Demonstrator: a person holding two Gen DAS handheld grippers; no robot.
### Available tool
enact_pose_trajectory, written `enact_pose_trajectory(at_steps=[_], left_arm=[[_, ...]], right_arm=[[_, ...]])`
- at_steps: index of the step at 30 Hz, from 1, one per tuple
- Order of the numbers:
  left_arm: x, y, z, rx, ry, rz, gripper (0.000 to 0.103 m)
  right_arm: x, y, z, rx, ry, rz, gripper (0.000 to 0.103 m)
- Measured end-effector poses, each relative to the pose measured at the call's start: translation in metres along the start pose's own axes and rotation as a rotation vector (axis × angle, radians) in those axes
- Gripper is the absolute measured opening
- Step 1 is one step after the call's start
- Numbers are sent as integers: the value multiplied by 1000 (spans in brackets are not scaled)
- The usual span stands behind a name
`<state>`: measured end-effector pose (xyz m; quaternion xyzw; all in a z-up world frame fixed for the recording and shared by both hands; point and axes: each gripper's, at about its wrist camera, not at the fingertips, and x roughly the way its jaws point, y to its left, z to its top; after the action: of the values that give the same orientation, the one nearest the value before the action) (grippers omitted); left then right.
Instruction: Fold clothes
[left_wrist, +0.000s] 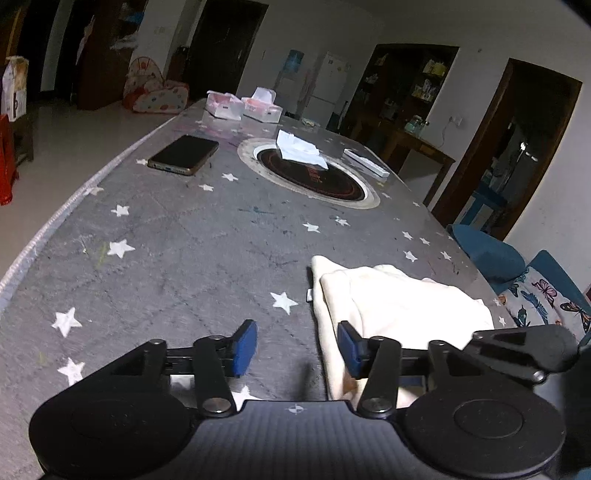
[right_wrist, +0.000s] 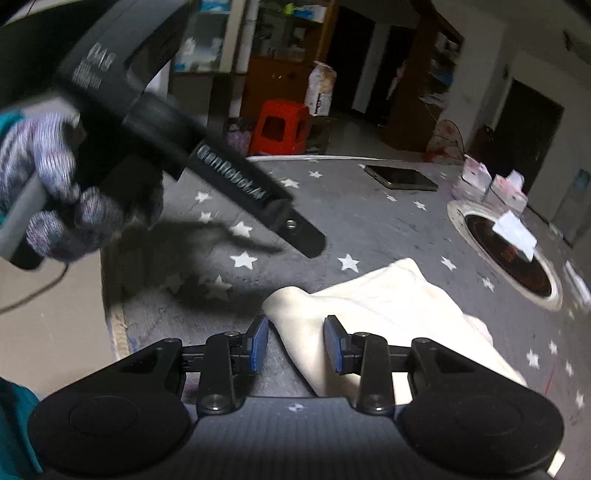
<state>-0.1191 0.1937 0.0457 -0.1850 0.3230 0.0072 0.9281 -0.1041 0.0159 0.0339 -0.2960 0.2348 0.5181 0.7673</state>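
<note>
A cream garment (left_wrist: 391, 306), partly folded, lies on the grey star-patterned table cover (left_wrist: 177, 258). My left gripper (left_wrist: 297, 349) hovers open at the garment's left edge; its right finger is over the cloth and its left finger over bare cover. In the right wrist view the garment (right_wrist: 399, 306) spreads ahead and to the right. My right gripper (right_wrist: 297, 343) is open, and a rounded folded corner of the cloth lies between its blue pads (right_wrist: 258, 343), unclamped. The left gripper (right_wrist: 308, 242) shows side-on at upper left, held by a gloved hand (right_wrist: 51, 173).
A phone (left_wrist: 183, 154) lies at the far left of the table, and tissue boxes (left_wrist: 243, 105) stand at the back. A round inset hob (left_wrist: 310, 173) carries white paper (left_wrist: 301, 149). A white bar (left_wrist: 365, 162) lies beyond it. Blue chairs with a butterfly cushion (left_wrist: 546, 299) stand right.
</note>
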Motion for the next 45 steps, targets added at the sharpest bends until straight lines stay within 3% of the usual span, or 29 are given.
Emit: enact_pose_trajectory(at_steps=[2,5,8,13,24,27,30,33,38,45], left_arm=[[2,1,1,-34,15,-14,60],[7,7,3,-123,39,-37,70],[13,10,5,-210,62,-70,71],[24,10,7,-345,107,-129,71],[56,14,1,-659,219,-244,69],[61,15,-2,-687,229,-259,57],[65,17,-5,-708,240,-265,35],[67,16,-6,-694,239,-267,25],[67,16,-5,-670,232,-260,20],[66,9,-8,-608,202,-238,20]], right_arm=[[3,4,1,-28,3,-13,31],[5,5,1,-34,-3,-34,15],[0,-11,2,56,-27,-18,9],[-17,-30,4,162,-79,4,7],[-34,-42,1,217,-141,8,6],[-33,-43,-2,234,-147,15,6],[-33,-40,-5,242,-145,26,6],[-31,-40,-9,262,-144,41,7],[-37,-46,-19,326,-152,39,12],[-60,-83,-62,483,-122,-110,25]])
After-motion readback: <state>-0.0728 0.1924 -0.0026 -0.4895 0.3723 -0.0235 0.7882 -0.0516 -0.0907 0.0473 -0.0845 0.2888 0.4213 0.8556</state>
